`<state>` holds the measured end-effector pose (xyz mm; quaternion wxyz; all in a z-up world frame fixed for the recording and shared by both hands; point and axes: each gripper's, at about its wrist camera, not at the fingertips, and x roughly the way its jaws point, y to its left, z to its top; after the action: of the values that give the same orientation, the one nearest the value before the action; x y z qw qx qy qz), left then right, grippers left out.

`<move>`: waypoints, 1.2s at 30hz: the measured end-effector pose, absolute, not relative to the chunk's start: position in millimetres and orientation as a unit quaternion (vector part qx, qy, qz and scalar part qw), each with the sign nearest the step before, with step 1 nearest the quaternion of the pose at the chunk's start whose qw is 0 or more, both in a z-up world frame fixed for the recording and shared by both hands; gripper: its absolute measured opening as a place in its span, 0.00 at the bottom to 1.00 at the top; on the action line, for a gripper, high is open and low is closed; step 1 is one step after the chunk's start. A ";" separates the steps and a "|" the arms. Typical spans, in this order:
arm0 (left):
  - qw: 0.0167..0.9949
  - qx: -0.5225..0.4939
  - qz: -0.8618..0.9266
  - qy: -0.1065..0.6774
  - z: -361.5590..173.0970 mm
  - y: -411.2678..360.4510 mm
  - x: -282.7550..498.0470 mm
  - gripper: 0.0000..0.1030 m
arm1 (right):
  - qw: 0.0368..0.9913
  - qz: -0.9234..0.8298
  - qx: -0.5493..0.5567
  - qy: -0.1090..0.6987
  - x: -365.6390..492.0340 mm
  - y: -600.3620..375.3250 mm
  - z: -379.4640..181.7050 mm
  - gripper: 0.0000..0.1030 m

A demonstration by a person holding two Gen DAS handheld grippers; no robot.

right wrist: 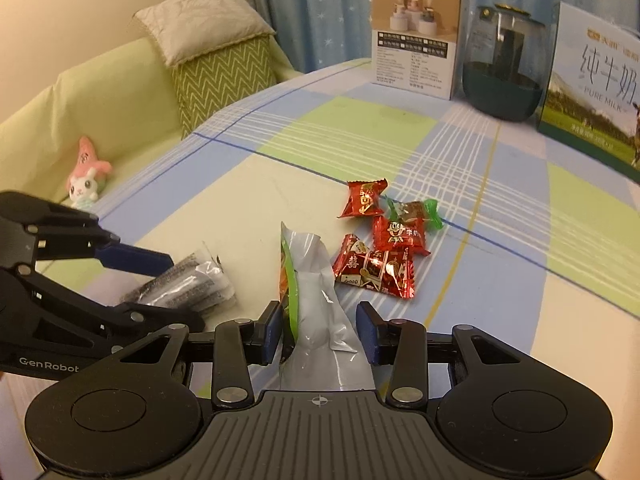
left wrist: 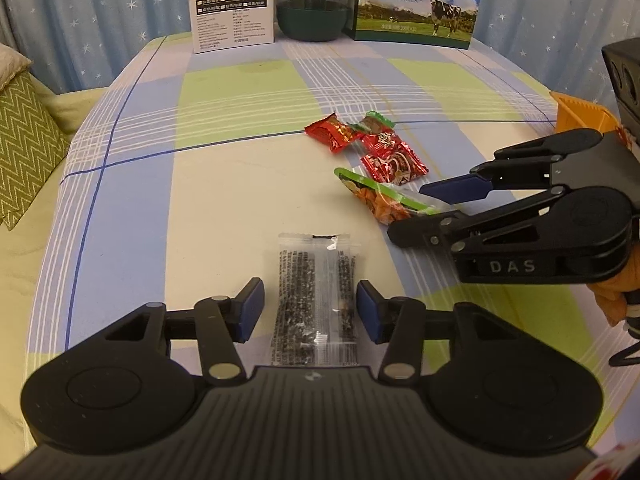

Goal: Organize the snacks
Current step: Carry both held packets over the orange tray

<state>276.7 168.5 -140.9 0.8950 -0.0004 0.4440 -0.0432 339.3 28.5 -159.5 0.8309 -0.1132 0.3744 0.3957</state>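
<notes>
A clear packet of black sesame bars (left wrist: 314, 300) lies on the checked tablecloth between the pads of my open left gripper (left wrist: 310, 310); it also shows in the right wrist view (right wrist: 188, 280). My right gripper (right wrist: 318, 330) is open around the end of a green-edged snack bag (right wrist: 312, 280), which also shows in the left wrist view (left wrist: 380, 196). I cannot tell whether the pads touch it. Several red candy packets (left wrist: 376, 148) lie in a cluster just beyond (right wrist: 380, 236). The right gripper (left wrist: 424, 210) reaches in from the right in the left wrist view.
An orange basket (left wrist: 582, 114) sits at the table's right edge. A white product box (left wrist: 232, 4), a dark green jar (left wrist: 312, 4) and a milk carton box (left wrist: 420, 4) stand along the far edge. A sofa with a zigzag cushion (right wrist: 224, 60) and a plush toy (right wrist: 86, 178) lies left.
</notes>
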 end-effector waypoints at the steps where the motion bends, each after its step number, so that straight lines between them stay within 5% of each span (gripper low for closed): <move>1: 0.895 0.001 -0.044 0.444 -140.8 167.4 276.6 0.38 | 0.832 0.395 -0.118 0.372 338.1 29.6 -159.7 0.37; 7: 0.894 0.001 -0.046 0.446 -139.1 162.3 274.9 0.32 | 0.837 0.383 -0.131 0.368 328.4 30.3 -154.2 0.31; 36: 0.920 -0.048 -0.043 0.386 -78.6 65.8 162.5 0.32 | 0.907 0.215 0.014 0.361 184.9 -115.2 -87.1 0.31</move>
<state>162.5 65.8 -78.6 0.9203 -0.0477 0.3859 -0.0433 184.9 -115.2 -87.1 0.9073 0.0136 0.3610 0.2154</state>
